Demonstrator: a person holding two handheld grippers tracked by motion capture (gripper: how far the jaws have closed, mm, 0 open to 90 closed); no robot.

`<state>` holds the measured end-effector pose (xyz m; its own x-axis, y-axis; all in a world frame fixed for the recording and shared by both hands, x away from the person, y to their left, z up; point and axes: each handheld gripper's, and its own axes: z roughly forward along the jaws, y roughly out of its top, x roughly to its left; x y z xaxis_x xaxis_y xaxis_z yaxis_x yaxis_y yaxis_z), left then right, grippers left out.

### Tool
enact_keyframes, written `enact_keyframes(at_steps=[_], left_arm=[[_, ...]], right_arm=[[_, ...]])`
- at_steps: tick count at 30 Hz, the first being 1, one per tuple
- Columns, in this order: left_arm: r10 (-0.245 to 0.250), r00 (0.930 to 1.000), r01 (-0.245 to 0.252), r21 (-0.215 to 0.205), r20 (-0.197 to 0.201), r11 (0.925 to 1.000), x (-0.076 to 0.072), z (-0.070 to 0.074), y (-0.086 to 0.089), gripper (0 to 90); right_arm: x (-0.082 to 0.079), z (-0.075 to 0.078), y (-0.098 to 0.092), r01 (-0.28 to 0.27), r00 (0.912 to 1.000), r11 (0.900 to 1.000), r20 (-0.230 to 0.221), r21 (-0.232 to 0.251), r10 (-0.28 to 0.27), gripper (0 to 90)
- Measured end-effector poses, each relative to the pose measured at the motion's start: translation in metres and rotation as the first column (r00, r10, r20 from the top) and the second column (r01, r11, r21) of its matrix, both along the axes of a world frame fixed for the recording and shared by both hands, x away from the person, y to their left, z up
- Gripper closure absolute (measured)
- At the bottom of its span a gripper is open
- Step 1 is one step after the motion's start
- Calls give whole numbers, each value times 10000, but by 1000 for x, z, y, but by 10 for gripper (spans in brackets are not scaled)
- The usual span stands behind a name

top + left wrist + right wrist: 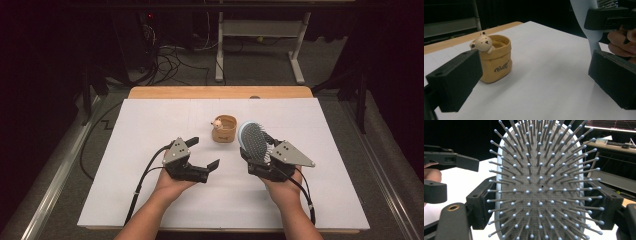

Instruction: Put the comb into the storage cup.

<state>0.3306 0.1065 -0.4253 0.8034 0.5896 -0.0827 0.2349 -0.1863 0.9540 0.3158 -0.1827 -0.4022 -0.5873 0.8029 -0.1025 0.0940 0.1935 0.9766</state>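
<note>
Right gripper (256, 159) is clamped on the edges of a pale blue hairbrush (252, 141), held up off the white worktop (150, 120) with its grey bristle face turned toward the person. The brush hangs just to the right of the yellow bear cup (223, 129) (a small pot with a bear figure on its rim), apart from it. Left gripper (204, 152) stands wide, nothing between its jaws, near the cup's left front. The cup stands upright on the worktop.
</note>
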Motion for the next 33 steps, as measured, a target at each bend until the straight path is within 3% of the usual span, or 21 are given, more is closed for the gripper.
enact_keyframes(at_steps=[15,33], left_arm=[[-141,9999,141,-137,-26,9998,-7,4,2,0],[-290,9996,290,-401,13,9988,-15,11,6,0]], right_arm=[[-3,-3,12,-330,9992,9983,212,-482,341,207],[-12,-12,39,-940,9938,9871,476,-1294,1009,206]])
